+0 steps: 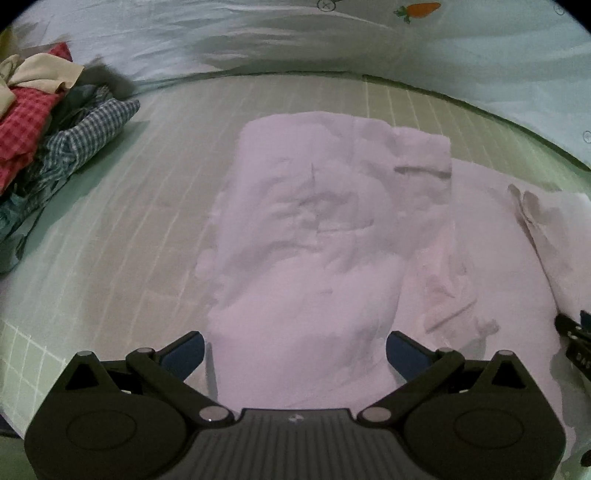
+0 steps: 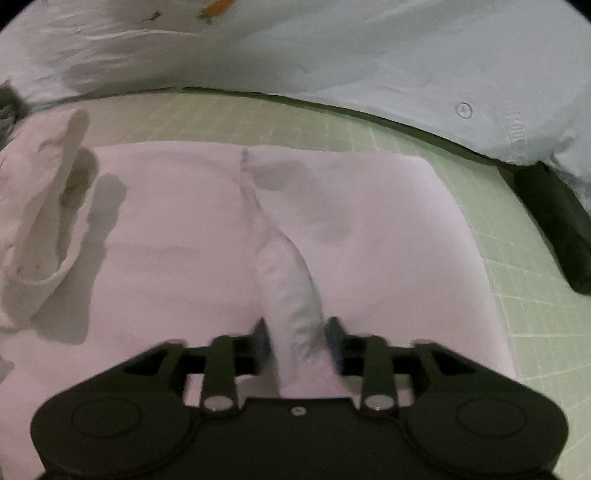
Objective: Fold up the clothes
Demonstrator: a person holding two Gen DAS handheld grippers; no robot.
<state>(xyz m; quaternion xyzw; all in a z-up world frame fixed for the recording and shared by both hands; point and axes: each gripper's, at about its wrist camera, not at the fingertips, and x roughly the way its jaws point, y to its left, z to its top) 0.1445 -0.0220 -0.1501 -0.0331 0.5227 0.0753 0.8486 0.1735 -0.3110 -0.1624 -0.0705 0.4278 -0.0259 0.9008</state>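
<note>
Pale blue-grey bedsheet [image 1: 480, 55], wrinkled and printed with a small orange carrot [image 1: 419, 10], fills the far side of both views and curves round to the right. Nearer lies a light green mat [image 1: 122, 206] ruled in a pale grid, its dark far edge running along the sheet; bare grid shows to the left of the garment in the left wrist view and in a strip along the right in the right wrist view.

On the mat lies the pale pink garment [image 1: 314, 229], soft and creased. In the left wrist view its folded, roughly rectangular panel runs from near to far, with a flatter layer and a loose, crumpled flap spreading off to the right. The right wrist view shows a smoother, broader spread [image 2: 388, 240] with a straight far edge and a rounded right corner, and a rumpled fold at the far left.

Only the left wrist view shows the heap of unfolded clothes [image 1: 55, 147] at the far left, red check, blue check and cream cloth. Only the right wrist view shows a dark oblong object [image 2: 554, 221] at the right mat edge.

The left gripper [image 1: 295, 354] hovers with its blue-padded fingers [image 1: 184, 350] spread wide. The right gripper [image 2: 295, 336] pinches a raised ridge of the pink fabric between its fingers, blurred.
</note>
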